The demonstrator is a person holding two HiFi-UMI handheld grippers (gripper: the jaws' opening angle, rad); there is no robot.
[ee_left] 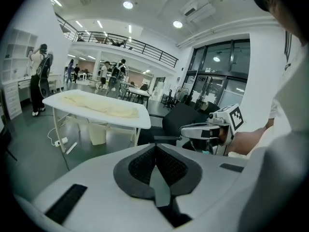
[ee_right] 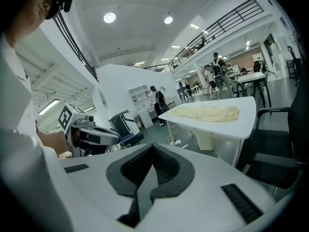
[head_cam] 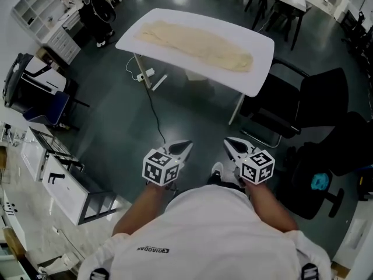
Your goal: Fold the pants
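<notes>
Task item: the cream fabric pants [head_cam: 195, 44] lie stretched lengthwise on the white rectangular worktop [head_cam: 263, 69], well apart from both of your grippers.
Hard to make out: from where you stand, you cannot tell the waistband from the leg ends, nor whether the cloth is already doubled over.
Fingers, left: your left gripper [head_cam: 185, 145] has its fingers closed pad to pad with nothing between them, as the left gripper view [ee_left: 155, 148] shows.
Fingers, right: your right gripper [head_cam: 229, 142] is likewise closed and empty, as its own view [ee_right: 152, 150] shows.
Hidden: your white-shirted torso covers the lower middle of the head view, and the tabletop hides most of the worktop's legs.
Cut off: the black office chair [head_cam: 315, 104] at the right runs into shadow near the frame's edge.
Edges: the pants sit inside the worktop's rim on every side, and the widest bare strip is at the right-hand end.
Open room: the dark floor [head_cam: 116, 127] separates you from the worktop. A thin black cable [head_cam: 152, 112] crosses it. The chair stands just beside the worktop's right corner.
</notes>
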